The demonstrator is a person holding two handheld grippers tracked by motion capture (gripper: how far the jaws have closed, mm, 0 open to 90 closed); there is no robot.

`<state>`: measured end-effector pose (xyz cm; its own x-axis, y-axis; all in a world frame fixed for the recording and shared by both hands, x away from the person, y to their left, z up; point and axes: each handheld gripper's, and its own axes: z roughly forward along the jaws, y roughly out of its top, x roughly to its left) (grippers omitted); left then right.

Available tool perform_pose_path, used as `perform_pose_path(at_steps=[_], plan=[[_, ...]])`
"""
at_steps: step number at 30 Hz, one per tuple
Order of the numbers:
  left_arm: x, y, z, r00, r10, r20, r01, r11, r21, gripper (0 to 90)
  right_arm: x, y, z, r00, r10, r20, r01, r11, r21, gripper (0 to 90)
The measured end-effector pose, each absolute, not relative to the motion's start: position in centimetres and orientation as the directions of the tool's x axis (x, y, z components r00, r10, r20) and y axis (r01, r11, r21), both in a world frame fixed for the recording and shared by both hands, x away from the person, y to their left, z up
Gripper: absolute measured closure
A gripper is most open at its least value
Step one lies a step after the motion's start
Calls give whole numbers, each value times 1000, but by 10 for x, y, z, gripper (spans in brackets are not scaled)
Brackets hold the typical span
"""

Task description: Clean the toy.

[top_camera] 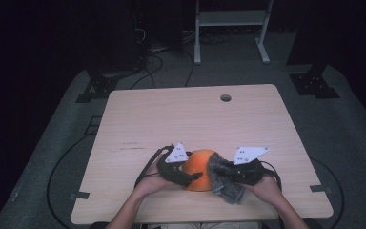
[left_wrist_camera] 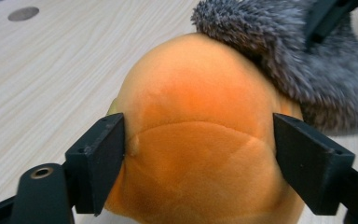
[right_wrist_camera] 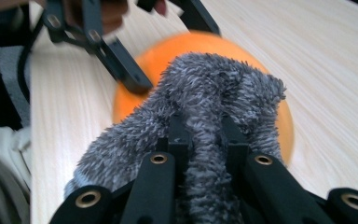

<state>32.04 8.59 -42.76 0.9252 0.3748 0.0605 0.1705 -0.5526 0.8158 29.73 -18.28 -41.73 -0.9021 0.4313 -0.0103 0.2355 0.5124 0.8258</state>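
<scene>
At the near edge of a pale wood-grain counter [top_camera: 171, 114], the left hand-held gripper [left_wrist_camera: 198, 154] has its jaws set against both sides of a round orange plush ball [left_wrist_camera: 196, 140], seemingly gripping it lightly. The right hand-held gripper [right_wrist_camera: 200, 135] is clenched on a shaggy grey fabric cloth [right_wrist_camera: 205, 93] draped over the ball's right side. The soft ball could squirt from the left jaws if the cloth is pulled hard, since plush gives little purchase. No brand, label or writing can be read anywhere.
</scene>
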Motion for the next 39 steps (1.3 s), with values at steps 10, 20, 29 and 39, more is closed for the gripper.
perform_pose_path(at_steps=[10, 20, 29, 39], plan=[[314, 84, -424, 944, 319, 82, 121, -569, 814, 198, 296, -195, -410, -900, 435, 40, 254, 446, 858, 785], [322, 86, -422, 943, 331, 22, 188, -588, 787, 159, 290, -184, -415, -912, 409, -25, 204, 505, 839, 785], [318, 87, -422, 947, 315, 61, 150, -603, 784, 254, 300, -206, -420, -896, 441, 46, 286, 496, 820, 783], [317, 85, -416, 958, 285, 21, 160, -596, 787, 90, 292, -186, -414, -916, 402, -9, 208, 494, 844, 785]])
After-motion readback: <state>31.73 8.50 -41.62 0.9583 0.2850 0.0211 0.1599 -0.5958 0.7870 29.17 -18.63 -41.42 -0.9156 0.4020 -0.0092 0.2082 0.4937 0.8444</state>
